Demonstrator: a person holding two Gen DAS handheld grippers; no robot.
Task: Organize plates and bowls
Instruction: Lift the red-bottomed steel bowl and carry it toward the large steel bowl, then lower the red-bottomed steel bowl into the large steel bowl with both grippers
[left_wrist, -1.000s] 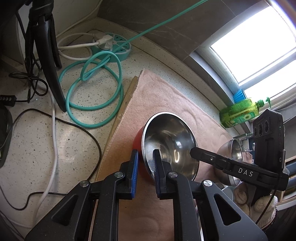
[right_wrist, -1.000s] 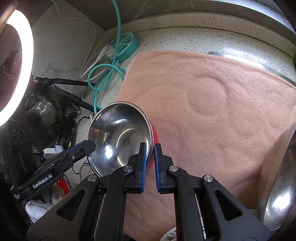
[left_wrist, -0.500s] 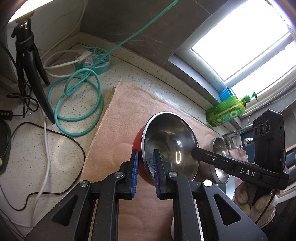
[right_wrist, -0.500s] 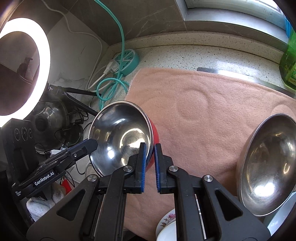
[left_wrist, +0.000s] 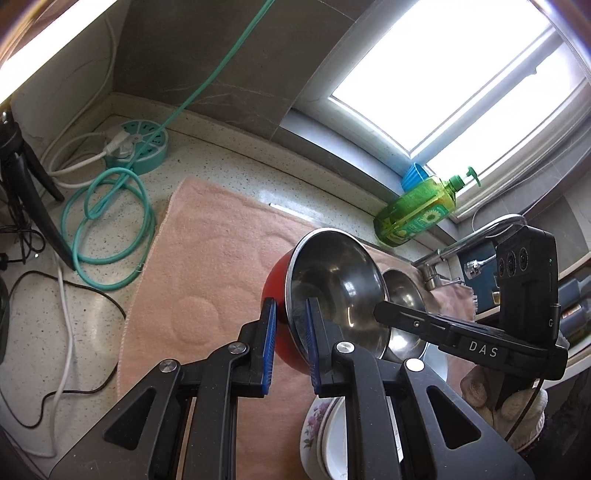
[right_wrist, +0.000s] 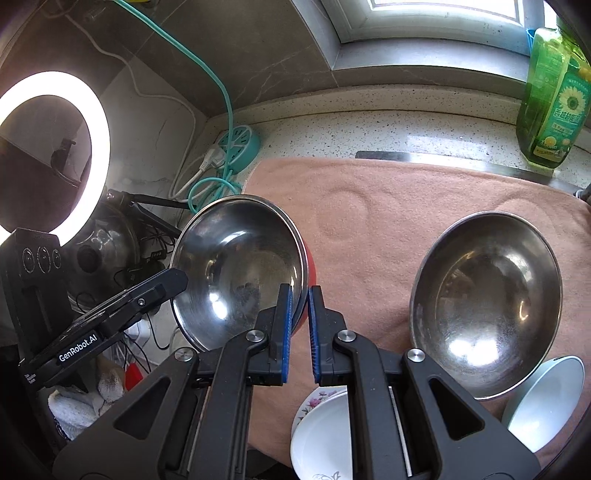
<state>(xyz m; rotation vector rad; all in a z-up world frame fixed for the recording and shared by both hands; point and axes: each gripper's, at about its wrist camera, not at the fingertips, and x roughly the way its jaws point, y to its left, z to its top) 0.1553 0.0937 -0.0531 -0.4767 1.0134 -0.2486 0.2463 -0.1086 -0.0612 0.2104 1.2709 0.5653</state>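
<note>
— Two hand-held grippers on one bowl? 
— Yes. The left hand-held gripper (left_wrist: 290, 339) is clamped on the near rim of the red bowl (left_wrist: 332, 291), and the right hand-held gripper (right_wrist: 299, 321) is clamped on its opposite rim. The bowl is steel inside, tilted, and empty, held above the pink towel (left_wrist: 214, 273) on the desk (left_wrist: 33, 314).
— Other dishes?
— A second steel bowl (right_wrist: 487, 302) lies empty on the towel, with a flowered plate (right_wrist: 321, 432) and a white bowl (right_wrist: 543, 398) near the front edge.
— What does each camera add?
— Only the right view shows the ring light (right_wrist: 99, 147) and the white bowl. The left view shows the tap (left_wrist: 461, 247), a gloved hand (left_wrist: 517, 402) and the teal cord (left_wrist: 110, 221).
— Changed from a second ago?
— The bowl has risen with both grippers; the second bowl, plate and soap bottle (left_wrist: 417, 214) have come more fully into view.
</note>
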